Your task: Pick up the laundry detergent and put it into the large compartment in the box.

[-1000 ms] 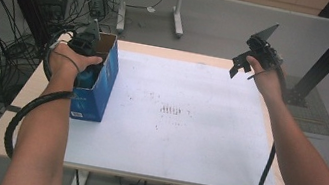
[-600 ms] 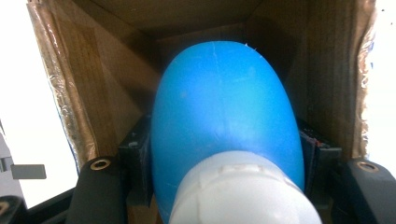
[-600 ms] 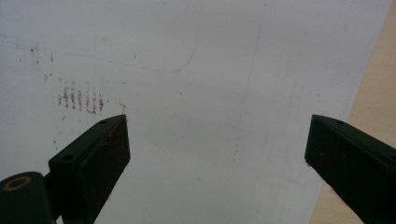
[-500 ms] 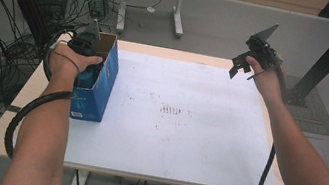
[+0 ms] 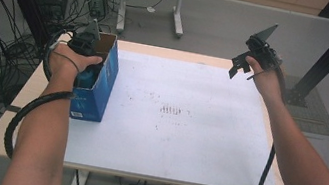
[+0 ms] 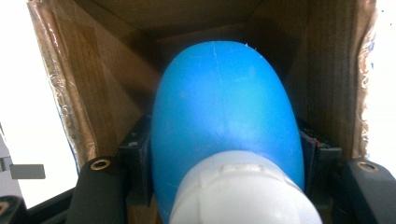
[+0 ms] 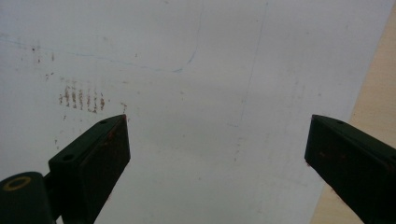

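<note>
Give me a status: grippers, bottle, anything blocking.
Left gripper shut on blue bottle, inside the open box. Right gripper open, empty, above the white table. Nothing blocking.

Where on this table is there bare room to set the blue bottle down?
The white table top is bare from the blue cardboard box across to the right gripper. It is crowded only inside the box, where the left gripper clamps the blue plastic bottle.
</note>
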`<state>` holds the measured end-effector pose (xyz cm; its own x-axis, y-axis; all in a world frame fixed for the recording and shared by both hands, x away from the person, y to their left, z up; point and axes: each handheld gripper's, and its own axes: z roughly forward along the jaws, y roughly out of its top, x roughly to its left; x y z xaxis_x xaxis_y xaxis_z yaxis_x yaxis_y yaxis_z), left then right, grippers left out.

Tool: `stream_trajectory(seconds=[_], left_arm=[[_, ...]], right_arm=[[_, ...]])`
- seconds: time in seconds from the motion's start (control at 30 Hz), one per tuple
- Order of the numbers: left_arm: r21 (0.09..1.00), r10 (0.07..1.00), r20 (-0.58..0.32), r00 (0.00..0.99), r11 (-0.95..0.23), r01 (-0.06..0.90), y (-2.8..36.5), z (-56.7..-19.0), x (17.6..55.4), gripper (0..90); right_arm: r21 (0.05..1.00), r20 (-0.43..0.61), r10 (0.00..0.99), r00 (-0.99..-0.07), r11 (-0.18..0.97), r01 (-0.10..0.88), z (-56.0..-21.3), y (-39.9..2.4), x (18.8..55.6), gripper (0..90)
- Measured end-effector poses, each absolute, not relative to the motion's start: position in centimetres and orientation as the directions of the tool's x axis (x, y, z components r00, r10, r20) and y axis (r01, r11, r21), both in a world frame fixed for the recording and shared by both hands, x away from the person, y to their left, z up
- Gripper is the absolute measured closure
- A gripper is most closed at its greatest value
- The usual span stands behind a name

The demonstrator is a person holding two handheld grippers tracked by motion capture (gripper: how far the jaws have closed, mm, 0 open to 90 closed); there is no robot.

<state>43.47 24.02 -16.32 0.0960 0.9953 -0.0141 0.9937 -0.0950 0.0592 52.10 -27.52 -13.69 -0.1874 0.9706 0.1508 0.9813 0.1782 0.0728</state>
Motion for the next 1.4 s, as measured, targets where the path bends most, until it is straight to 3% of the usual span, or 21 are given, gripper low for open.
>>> stream_trajectory(seconds=[1.4], left_arm=[[0.072, 0.995, -0.019, 0.096, -0.095, 0.993, 24.14, -16.29, 43.28, 35.7]], right_arm=[[0.076, 0.148, 0.970, -0.193, 0.184, 0.980, -13.63, -27.19, 52.01, 6.5]])
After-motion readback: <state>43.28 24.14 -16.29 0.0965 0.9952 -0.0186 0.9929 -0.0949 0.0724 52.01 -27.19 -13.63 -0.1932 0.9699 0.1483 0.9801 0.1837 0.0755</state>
